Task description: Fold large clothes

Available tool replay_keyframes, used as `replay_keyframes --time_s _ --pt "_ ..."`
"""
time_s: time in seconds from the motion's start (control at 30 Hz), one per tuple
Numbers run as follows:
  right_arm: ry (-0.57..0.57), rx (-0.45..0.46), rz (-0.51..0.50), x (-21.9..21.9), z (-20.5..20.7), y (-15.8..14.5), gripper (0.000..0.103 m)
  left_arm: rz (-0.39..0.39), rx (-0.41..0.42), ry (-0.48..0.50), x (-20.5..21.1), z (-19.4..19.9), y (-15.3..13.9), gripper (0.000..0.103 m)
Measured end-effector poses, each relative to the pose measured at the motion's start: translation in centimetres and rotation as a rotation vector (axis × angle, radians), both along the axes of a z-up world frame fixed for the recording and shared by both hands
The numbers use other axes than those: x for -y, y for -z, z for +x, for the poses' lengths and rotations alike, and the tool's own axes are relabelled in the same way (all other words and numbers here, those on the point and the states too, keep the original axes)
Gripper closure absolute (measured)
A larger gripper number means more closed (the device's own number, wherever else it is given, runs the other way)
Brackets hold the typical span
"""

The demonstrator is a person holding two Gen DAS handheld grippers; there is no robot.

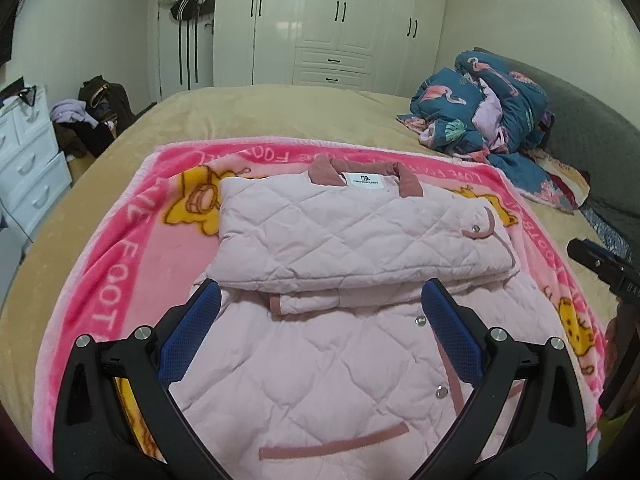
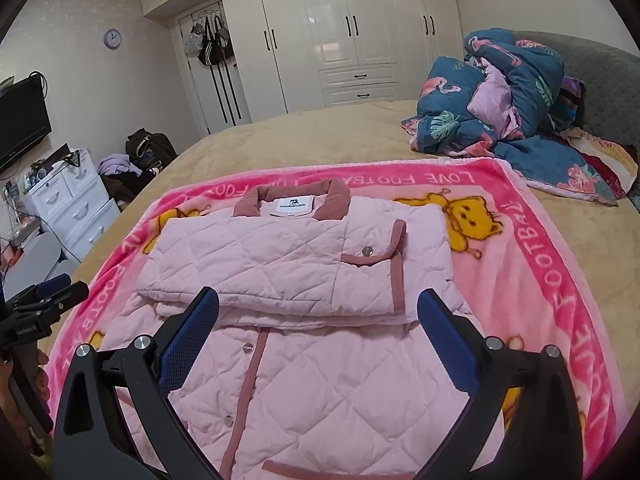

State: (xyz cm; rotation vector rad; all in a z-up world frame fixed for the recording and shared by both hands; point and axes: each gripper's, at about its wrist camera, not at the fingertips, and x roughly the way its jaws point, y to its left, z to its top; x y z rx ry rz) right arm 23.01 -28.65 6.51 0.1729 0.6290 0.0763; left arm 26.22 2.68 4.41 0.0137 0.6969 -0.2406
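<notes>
A pale pink quilted jacket (image 1: 344,240) with a darker pink collar lies on a pink cartoon blanket (image 1: 132,240) on the bed. Its sleeves are folded across the upper body; the buttoned lower part stretches toward me. My left gripper (image 1: 320,300) is open and empty, hovering over the jacket's lower half. My right gripper (image 2: 318,308) is also open and empty above the same lower part of the jacket (image 2: 280,256), which lies on the blanket (image 2: 520,260). Each gripper shows at the edge of the other's view: the right gripper's body (image 1: 604,272), the left gripper's body (image 2: 44,300).
The bed has a tan cover (image 1: 260,108). A crumpled blue flamingo quilt (image 1: 480,108) lies at the far right by a grey headboard (image 1: 592,120). White wardrobes (image 1: 340,20) stand behind. A white drawer unit (image 1: 28,160) and clothes pile (image 1: 92,120) sit left of the bed.
</notes>
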Motion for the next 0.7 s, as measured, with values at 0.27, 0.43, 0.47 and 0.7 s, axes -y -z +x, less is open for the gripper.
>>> replay_keyframes --time_s 0.27,0.43,0.47,0.7 --pt "-0.003 0.018 -0.025 0.2 -2.4 -0.2 0.004 0.034 0.036 0.013 0.7 -2.4 0.1 0.009" --pt "-0.013 0.034 -0.059 0.0 -4.3 -0.5 0.004 0.041 0.050 0.020 0.8 -4.0 0.3 0.009" --pt "-0.013 0.036 -0.066 -0.1 -4.6 -0.5 0.004 0.041 0.049 0.021 0.8 -4.4 0.4 0.009" --pt "-0.024 0.042 -0.096 -0.8 -6.9 -0.2 0.004 0.068 0.048 0.021 0.3 -7.2 1.2 0.009"
